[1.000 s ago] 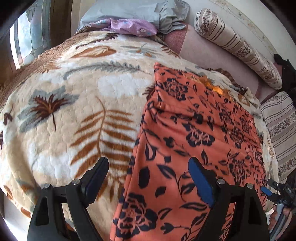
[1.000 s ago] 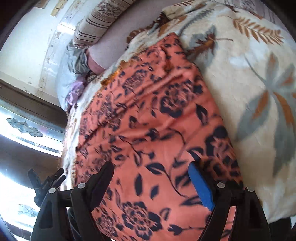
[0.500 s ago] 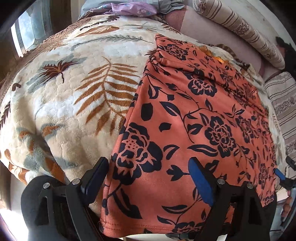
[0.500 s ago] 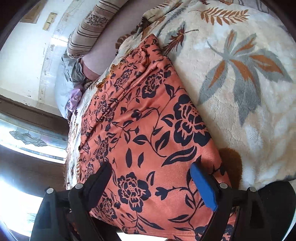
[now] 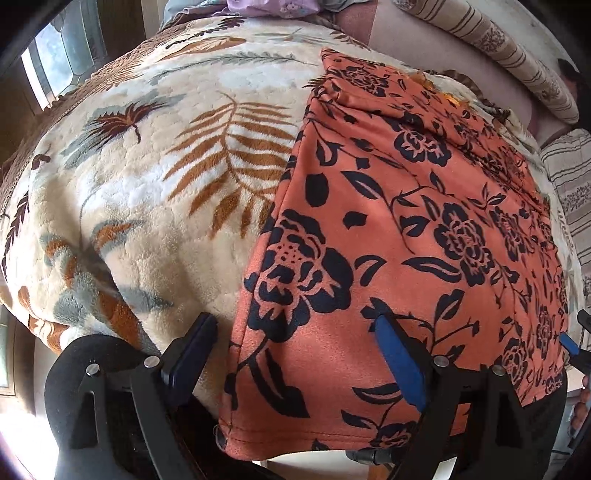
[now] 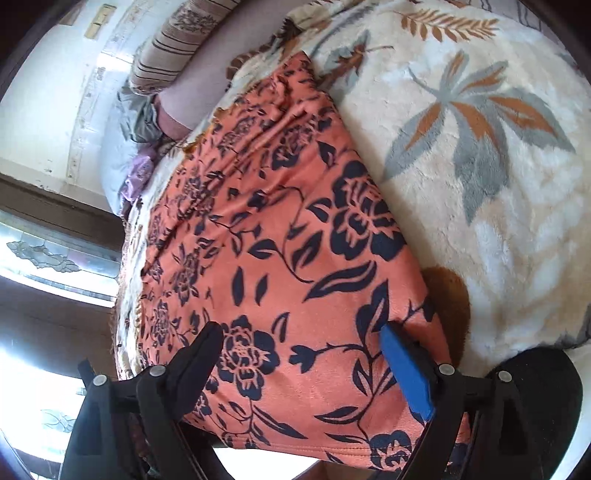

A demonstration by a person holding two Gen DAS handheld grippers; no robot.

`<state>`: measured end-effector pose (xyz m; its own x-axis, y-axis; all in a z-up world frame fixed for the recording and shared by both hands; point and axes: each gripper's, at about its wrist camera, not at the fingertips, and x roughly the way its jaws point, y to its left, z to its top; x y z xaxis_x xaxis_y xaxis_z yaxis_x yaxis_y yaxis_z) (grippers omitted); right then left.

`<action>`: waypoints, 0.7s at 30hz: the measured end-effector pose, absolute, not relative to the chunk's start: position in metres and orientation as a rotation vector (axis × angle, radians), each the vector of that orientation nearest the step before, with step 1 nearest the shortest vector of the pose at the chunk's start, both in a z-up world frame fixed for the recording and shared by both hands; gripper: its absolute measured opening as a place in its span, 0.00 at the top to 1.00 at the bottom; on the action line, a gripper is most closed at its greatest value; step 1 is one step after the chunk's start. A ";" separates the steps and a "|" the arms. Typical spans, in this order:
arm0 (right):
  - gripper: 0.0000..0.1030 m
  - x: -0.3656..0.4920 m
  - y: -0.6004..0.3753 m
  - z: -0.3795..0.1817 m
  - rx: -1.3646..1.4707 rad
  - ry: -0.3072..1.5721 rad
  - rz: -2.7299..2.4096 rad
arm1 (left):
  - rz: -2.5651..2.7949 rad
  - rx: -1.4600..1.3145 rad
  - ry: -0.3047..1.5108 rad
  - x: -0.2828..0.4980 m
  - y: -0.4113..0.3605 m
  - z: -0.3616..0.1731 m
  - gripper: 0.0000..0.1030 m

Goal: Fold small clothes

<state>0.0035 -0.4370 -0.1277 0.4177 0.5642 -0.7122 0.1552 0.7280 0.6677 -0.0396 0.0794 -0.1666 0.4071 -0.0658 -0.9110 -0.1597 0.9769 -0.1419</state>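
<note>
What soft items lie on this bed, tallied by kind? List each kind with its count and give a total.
Orange floral garment: 1
Leaf-print fleece blanket: 1
Striped bolster pillow: 1
Lilac cloth at the head of the bed: 1
Grey cloth at the head of the bed: 1
Total: 5

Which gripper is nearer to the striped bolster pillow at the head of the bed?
Neither clearly. Both the left gripper and the right gripper hang open over the near hem of the orange cloth, far from the pillow.
</note>
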 end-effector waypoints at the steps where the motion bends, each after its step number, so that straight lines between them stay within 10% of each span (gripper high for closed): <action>1: 0.14 0.002 -0.440 -0.124 0.751 1.124 0.299 | 0.042 -0.237 1.143 -0.040 0.079 -0.164 0.15; 15: 0.16 -0.019 -0.470 -0.143 0.749 1.218 0.277 | -0.003 -0.271 1.209 -0.055 0.088 -0.168 0.22; 21: 0.51 -0.019 -0.459 -0.144 0.670 1.261 0.305 | -0.011 -0.296 1.207 -0.061 0.098 -0.162 0.48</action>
